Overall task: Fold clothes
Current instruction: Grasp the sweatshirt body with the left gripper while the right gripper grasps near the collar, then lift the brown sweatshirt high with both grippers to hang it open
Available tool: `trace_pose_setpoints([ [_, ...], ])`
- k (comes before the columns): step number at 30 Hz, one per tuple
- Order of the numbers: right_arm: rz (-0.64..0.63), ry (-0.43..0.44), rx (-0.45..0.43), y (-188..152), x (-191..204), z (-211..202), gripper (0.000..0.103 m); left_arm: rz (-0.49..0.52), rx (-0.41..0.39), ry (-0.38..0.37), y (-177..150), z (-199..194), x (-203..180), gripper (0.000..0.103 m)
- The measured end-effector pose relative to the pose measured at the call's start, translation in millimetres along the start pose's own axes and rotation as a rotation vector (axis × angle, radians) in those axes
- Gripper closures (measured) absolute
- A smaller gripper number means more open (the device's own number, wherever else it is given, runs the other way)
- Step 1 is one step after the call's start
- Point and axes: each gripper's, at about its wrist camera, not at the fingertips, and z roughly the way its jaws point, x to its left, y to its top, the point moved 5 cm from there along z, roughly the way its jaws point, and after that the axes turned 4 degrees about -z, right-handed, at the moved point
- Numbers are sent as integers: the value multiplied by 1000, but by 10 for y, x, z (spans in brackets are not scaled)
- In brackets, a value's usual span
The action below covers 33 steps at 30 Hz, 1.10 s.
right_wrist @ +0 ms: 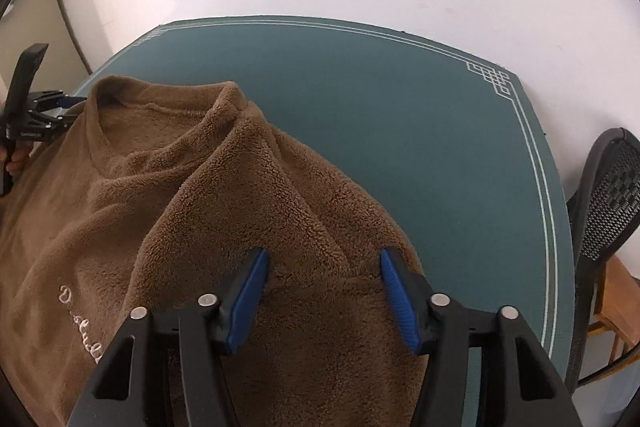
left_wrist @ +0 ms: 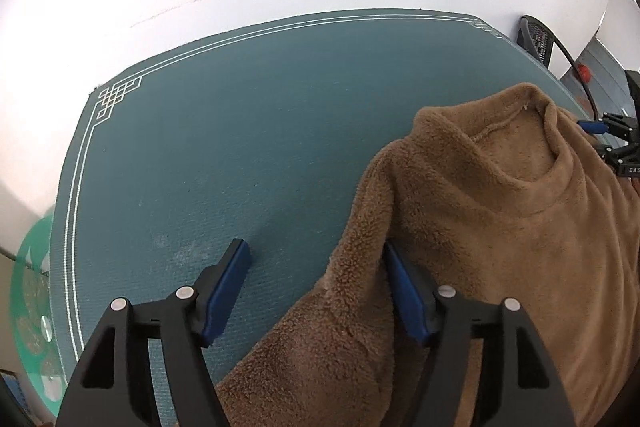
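Note:
A brown fleece sweater lies on the teal table mat, collar toward the far edge. My left gripper is open; its jaws straddle the sweater's left folded edge, the right pad against the fleece. In the right wrist view the sweater shows pale embroidered lettering at the lower left. My right gripper is open just above the sweater's right shoulder and sleeve, the fleece between the blue pads. Each gripper appears at the edge of the other's view: the right one, the left one.
The teal mat has a white line border and knot corners. A white wall rises behind it. A black mesh chair stands at the table's right side. A green glass surface shows beyond the mat's left edge.

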Motion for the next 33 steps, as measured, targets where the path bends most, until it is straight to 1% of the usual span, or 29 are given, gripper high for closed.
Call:
trace_pose_setpoints([
  [1, -3, -7, 1, 6, 23, 12, 60, 0, 1, -1, -4, 9, 18, 31],
  [2, 5, -8, 5, 12, 36, -3, 75, 0, 4, 0, -2, 14, 20, 31],
  [3, 10, -18, 10, 13, 50, -19, 85, 0, 8, 0, 2, 17, 17, 31],
  [4, 4, -29, 6, 9, 71, -49, 88, 0, 12, 1, 7, 21, 13, 32],
  [5, -2, -41, 2, 6, 93, -80, 90, 7, 17, -6, -4, 5, 5, 36],
  [8, 49, -49, -86, 18, 33, -389, 92, 32, 32, -35, -56, -66, -25, 47],
  [12, 119, -60, -204, 33, -49, -810, 92, 41, 37, -46, -50, -48, -40, 47],
  [14, 136, -60, -212, -3, -126, -897, 92, 36, 35, -62, -30, -25, -33, 47],
  [16, 120, -86, -189, -53, -130, -839, 92, 40, 37, -81, 0, -7, -67, 47],
  [18, 127, -97, -195, -53, -136, -825, 92, 66, 46, -84, 23, 39, -114, 48],
  [20, 134, -108, -200, -52, -142, -812, 92, 96, 62, -97, 23, 18, -198, 69],
  [22, 136, -129, -210, -48, -104, -833, 92, 112, 73, -87, 15, 11, -238, 75],
  [25, 140, -164, -222, -46, -67, -864, 92, 98, 66, -63, 12, -9, -252, 81],
  [26, 141, -183, -233, -63, -54, -895, 92, 85, 60, -54, 5, -29, -246, 86],
  [28, 144, -220, -256, -96, -29, -957, 92, 60, 30, -43, -41, -132, -218, 89],
  [30, 142, -273, -294, -111, 2, -1122, 92, 29, -13, -34, -82, -287, -183, 90],
  [32, 125, -330, -336, -115, 66, -1300, 92, -25, -78, -42, -83, -522, -130, 91],
  [33, 112, -364, -359, -112, 109, -1401, 92, -53, -119, -52, -88, -700, -91, 91],
])
